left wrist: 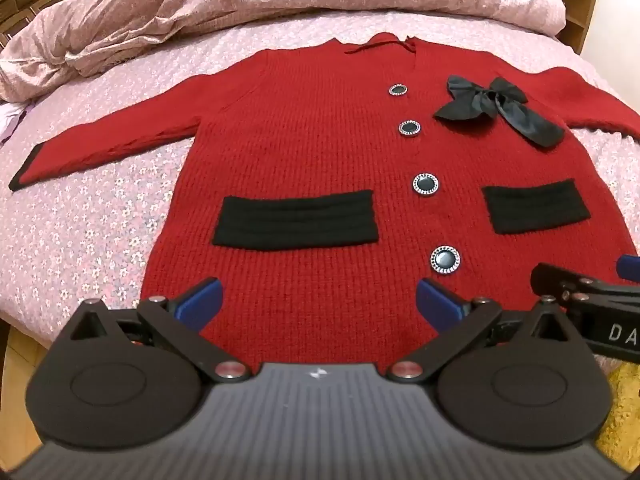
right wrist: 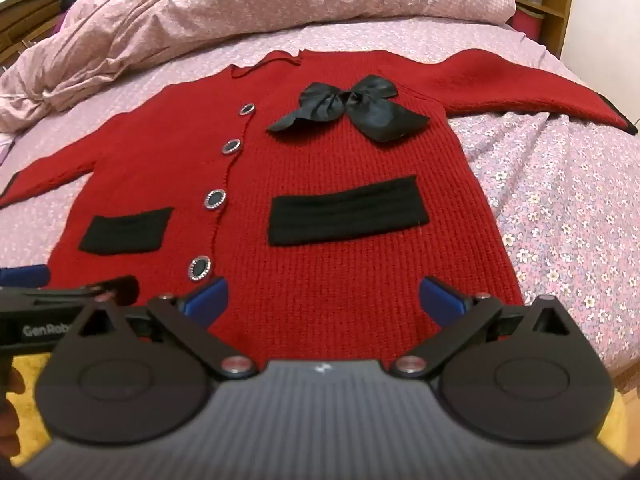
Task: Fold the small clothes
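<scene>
- I hold both tools over a red knitted cardigan (left wrist: pixel 320 152) spread flat, front up, on a bed with a pink flowered sheet (left wrist: pixel 92 216).
- My left gripper (left wrist: pixel 318 300) stands wide open above the cardigan's lower hem, with nothing between its blue fingertips (left wrist: pixel 200 300).
- My right gripper (right wrist: pixel 324 300) is likewise spread wide and empty, poised over the hem just beside the left one, whose black body edges into its view.
- The cardigan's sleeves lie stretched out to either side, each ending in a black cuff.
- A black satin bow (right wrist: pixel 352 108) sits on the chest beside a row of four dark, sparkle-rimmed buttons (left wrist: pixel 425 184).
- Two black pocket bands (left wrist: pixel 296 216) cross the front, one on each side of the buttons.
- A rumpled pink duvet (left wrist: pixel 200 4) is heaped along the far side of the bed.
</scene>
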`<state>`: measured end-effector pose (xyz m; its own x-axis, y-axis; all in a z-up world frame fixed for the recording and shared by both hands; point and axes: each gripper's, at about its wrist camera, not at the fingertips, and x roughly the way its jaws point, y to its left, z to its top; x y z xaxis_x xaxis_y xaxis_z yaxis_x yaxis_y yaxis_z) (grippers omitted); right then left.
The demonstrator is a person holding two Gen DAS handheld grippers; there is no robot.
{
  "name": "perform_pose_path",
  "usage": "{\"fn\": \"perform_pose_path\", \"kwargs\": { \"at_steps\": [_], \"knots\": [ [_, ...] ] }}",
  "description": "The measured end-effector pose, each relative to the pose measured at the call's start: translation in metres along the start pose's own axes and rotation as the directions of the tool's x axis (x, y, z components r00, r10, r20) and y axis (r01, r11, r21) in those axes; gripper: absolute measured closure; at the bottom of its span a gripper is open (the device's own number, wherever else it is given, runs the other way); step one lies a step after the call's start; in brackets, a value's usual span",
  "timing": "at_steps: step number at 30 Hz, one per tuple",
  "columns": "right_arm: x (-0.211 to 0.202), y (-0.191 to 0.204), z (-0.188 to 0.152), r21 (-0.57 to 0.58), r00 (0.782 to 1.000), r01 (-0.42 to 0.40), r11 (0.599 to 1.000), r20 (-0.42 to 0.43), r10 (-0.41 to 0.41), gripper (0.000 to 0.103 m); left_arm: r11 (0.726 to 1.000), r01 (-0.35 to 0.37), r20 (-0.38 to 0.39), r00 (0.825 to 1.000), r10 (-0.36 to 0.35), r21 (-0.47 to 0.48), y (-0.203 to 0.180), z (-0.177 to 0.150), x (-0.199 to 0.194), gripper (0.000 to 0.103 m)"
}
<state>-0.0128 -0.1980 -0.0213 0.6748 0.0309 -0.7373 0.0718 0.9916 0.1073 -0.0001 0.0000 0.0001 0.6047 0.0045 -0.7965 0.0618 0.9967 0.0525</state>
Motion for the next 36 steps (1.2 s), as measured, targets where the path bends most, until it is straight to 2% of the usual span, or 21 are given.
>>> {"fn": "perform_pose_path", "kwargs": {
  "at_steps": [36],
  "knots": [
    [-0.0018, -0.0019, -0.0018, 0.012, 1.000, -0.009, 1.000, -0.011, 0.009, 0.000, 1.000, 0.004, -0.010, 1.000, -0.004, -0.009, 0.0015, -0.0034, 0.0015, 0.000]
  ]
}}
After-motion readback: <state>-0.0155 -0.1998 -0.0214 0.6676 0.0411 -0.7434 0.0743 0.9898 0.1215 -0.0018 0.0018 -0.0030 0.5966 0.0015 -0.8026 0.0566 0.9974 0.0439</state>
